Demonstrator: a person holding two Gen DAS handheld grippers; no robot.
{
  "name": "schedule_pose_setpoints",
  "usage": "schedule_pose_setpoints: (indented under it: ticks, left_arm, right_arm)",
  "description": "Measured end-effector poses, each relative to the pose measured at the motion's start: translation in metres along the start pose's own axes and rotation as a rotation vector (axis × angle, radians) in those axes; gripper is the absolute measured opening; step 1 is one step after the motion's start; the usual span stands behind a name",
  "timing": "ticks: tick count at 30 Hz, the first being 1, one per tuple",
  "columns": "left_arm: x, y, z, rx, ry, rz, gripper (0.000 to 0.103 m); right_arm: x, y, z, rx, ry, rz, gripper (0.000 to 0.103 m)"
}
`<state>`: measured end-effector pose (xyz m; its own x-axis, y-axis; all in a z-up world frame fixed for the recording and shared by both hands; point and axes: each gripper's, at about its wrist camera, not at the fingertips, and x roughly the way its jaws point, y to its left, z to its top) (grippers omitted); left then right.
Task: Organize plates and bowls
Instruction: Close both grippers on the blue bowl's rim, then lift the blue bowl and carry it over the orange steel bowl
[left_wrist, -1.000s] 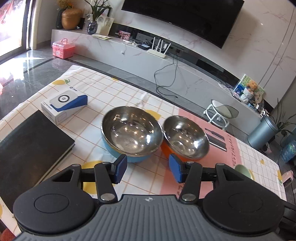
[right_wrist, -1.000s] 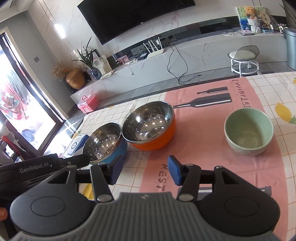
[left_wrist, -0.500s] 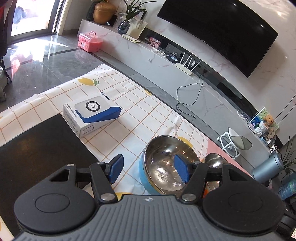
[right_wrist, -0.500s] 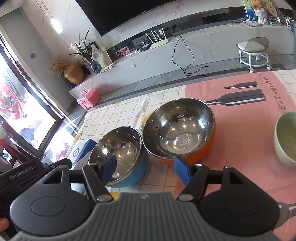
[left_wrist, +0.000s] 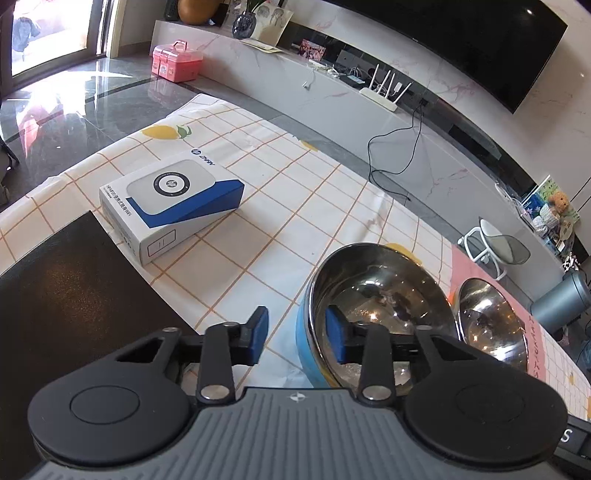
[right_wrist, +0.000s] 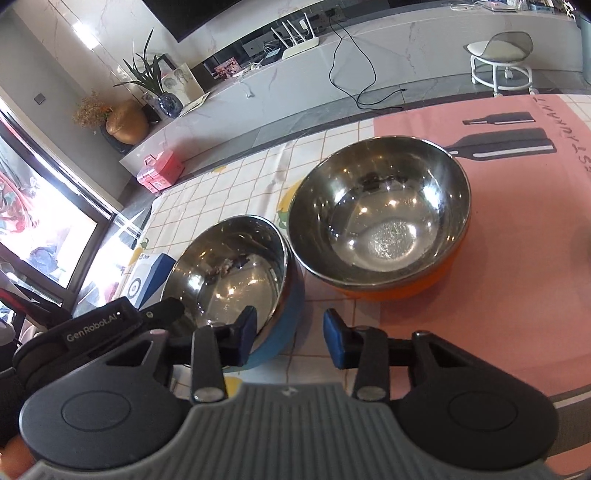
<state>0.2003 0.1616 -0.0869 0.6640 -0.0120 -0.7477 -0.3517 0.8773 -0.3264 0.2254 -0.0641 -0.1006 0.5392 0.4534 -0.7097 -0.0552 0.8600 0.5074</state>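
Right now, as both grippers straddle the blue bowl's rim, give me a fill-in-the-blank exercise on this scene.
The left gripper straddles the rim of the ____ bowl.
The steel bowl on the pink mat is ____ outside.
The white and blue box lies on the ____ tablecloth.

Missing: blue; orange; checked

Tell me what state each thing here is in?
blue bowl, upright, empty.
orange bowl, upright, empty.
left gripper, open; jaws have just been closing, astride the blue bowl's rim, not pressing it.
right gripper, open; jaws have just been closing, astride the blue bowl's rim too.
box, closed, lying flat.
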Motion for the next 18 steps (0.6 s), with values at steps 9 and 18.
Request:
schedule_pose_setpoints:
  ticks: [9,18]
  left_arm:
    - [-0.002,-0.015,-0.004,0.071,0.001,0.045,0.010]
    - [-0.040,-0.008,-0.015,0.041,-0.021,0.057,0.010]
  right_arm:
    - [0.000,0.005,0.000,0.019,0.003,0.052,0.014]
    - [-0.025,0.004,-0.010,0.011,-0.002,0.108,0.013]
